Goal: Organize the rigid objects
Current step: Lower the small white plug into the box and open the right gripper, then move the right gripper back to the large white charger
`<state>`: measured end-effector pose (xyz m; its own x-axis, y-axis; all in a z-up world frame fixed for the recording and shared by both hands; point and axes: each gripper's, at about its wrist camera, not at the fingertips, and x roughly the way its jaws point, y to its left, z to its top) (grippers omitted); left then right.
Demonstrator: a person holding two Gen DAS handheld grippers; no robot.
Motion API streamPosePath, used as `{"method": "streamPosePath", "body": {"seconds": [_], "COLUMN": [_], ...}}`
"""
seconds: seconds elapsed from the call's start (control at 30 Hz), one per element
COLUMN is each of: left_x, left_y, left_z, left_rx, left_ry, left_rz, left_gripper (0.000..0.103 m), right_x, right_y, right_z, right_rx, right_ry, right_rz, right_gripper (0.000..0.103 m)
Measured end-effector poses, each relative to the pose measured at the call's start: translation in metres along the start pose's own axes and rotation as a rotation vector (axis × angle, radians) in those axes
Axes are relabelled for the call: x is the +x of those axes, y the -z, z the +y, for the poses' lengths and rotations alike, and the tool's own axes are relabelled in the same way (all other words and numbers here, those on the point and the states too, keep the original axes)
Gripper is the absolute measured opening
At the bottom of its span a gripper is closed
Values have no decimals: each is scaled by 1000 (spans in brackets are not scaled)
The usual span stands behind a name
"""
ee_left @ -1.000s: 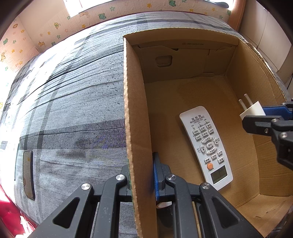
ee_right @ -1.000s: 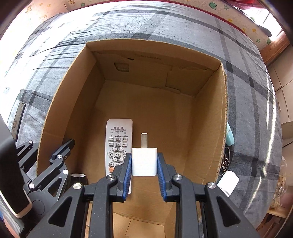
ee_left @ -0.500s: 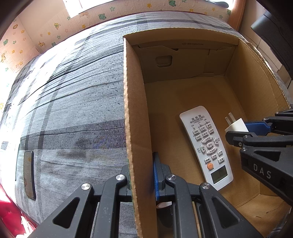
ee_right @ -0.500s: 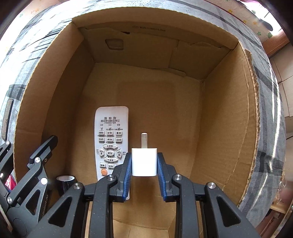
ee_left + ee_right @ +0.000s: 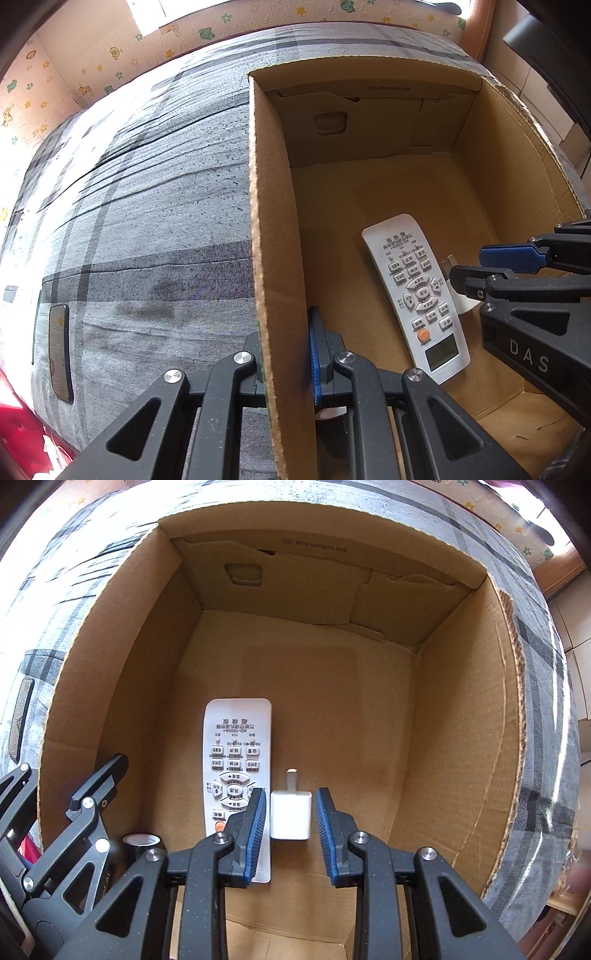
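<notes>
An open cardboard box (image 5: pixel 273 221) stands on a grey plaid cover. On its floor lies a white remote (image 5: pixel 236 746), buttons up. Right beside the remote rests a white plug charger (image 5: pixel 290 814), prongs pointing away. My right gripper (image 5: pixel 290 812) points down into the box and is open, with a blue pad on each side of the charger and a gap at both. In the left wrist view the right gripper (image 5: pixel 467 264) hides most of the charger (image 5: pixel 463 304). My left gripper (image 5: pixel 286 332) is shut on the box's left wall, one finger inside and one outside.
A small black cylinder (image 5: pixel 142 843) stands in the box's near left corner, close to the left gripper (image 5: pixel 70 771). A dark phone (image 5: pixel 59 354) lies on the plaid cover (image 5: pixel 147 221) left of the box. The box's right half shows bare floor.
My right gripper sank deeper into the box with the charger, then its jaws parted and the charger now rests on the floor beside the remote. The left gripper kept its hold.
</notes>
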<state>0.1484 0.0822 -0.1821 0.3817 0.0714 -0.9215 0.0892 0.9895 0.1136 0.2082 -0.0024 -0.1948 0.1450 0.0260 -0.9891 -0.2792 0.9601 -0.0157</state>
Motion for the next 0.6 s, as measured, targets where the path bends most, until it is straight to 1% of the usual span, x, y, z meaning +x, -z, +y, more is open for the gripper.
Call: {"method": "streamPosePath", "body": {"seconds": [0.13, 0.33, 0.47, 0.53, 0.6], "left_x": [0, 1, 1, 1, 1], "left_y": [0, 0, 0, 0, 0], "left_z": [1, 1, 1, 1, 1], "left_rx": [0, 1, 1, 2, 2], "left_ry": [0, -2, -2, -3, -2], "left_rz": [0, 0, -1, 0, -1], "left_gripper": [14, 14, 14, 14, 14], "right_x": [-9, -24, -27, -32, -38], "right_y": [2, 3, 4, 7, 13], "right_z": [-2, -3, 0, -3, -4], "right_rx": [3, -1, -2, 2, 9], "right_ry": [-7, -10, -14, -22, -28], "right_rz": [-24, -52, -63, -70, -78], "right_gripper": [31, 31, 32, 38, 41]}}
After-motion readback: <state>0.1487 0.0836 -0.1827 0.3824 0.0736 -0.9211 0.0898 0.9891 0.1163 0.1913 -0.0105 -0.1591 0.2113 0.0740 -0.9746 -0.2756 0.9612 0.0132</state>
